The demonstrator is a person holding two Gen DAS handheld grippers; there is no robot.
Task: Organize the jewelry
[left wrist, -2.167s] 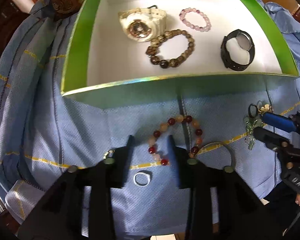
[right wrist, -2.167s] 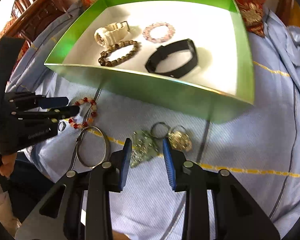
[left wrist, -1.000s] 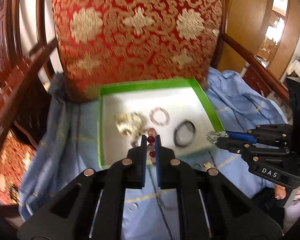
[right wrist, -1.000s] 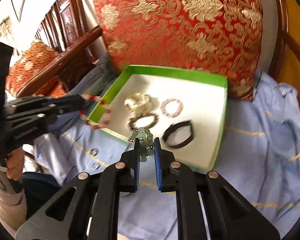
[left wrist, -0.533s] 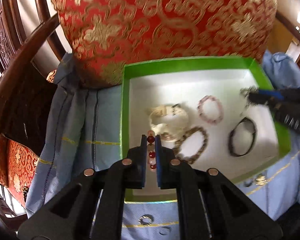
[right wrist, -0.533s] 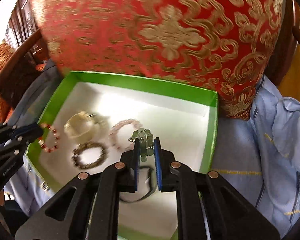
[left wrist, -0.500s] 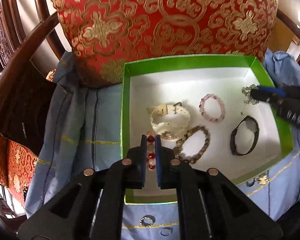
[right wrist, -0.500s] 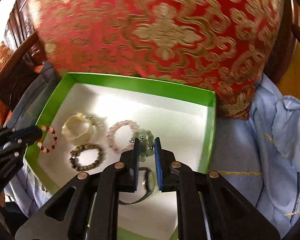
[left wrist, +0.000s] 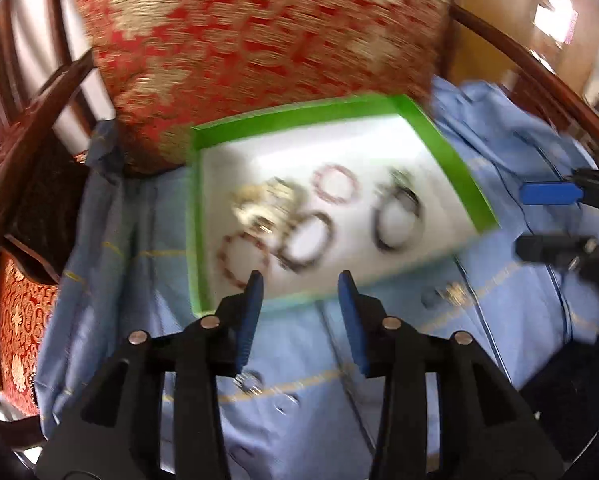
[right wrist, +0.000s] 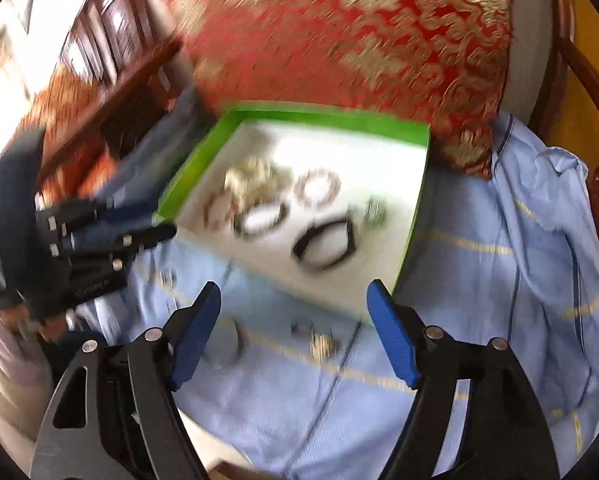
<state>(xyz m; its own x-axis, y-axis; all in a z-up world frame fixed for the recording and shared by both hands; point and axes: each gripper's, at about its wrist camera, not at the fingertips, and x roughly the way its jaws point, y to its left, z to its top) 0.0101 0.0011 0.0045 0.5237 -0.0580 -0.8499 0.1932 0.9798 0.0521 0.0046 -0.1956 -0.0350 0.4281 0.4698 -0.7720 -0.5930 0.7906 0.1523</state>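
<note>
Both views are motion-blurred. A green box [left wrist: 451, 160] with a white floor holds a white watch [left wrist: 265, 204], a pink bead bracelet [left wrist: 337, 184], a brown bead bracelet [left wrist: 305, 246], a black watch [left wrist: 397, 216], the red bead bracelet [left wrist: 241, 254] and a green bead piece [right wrist: 375, 210]. My left gripper [left wrist: 301, 304] is open and empty in front of the box. My right gripper [right wrist: 293, 320] is wide open and empty; it also shows in the left wrist view [left wrist: 539, 220] right of the box.
Small rings [left wrist: 251, 382], a gold charm [right wrist: 323, 344] and a thin hoop [right wrist: 223, 346] lie on the blue cloth [left wrist: 519, 320] in front of the box. A red and gold cushion [left wrist: 259, 40] stands behind it. Wooden chair arms [left wrist: 31, 132] flank the seat.
Both grippers have opened and pulled back from the box. The red bead bracelet now lies at the box's front left, the green bead piece by the black watch.
</note>
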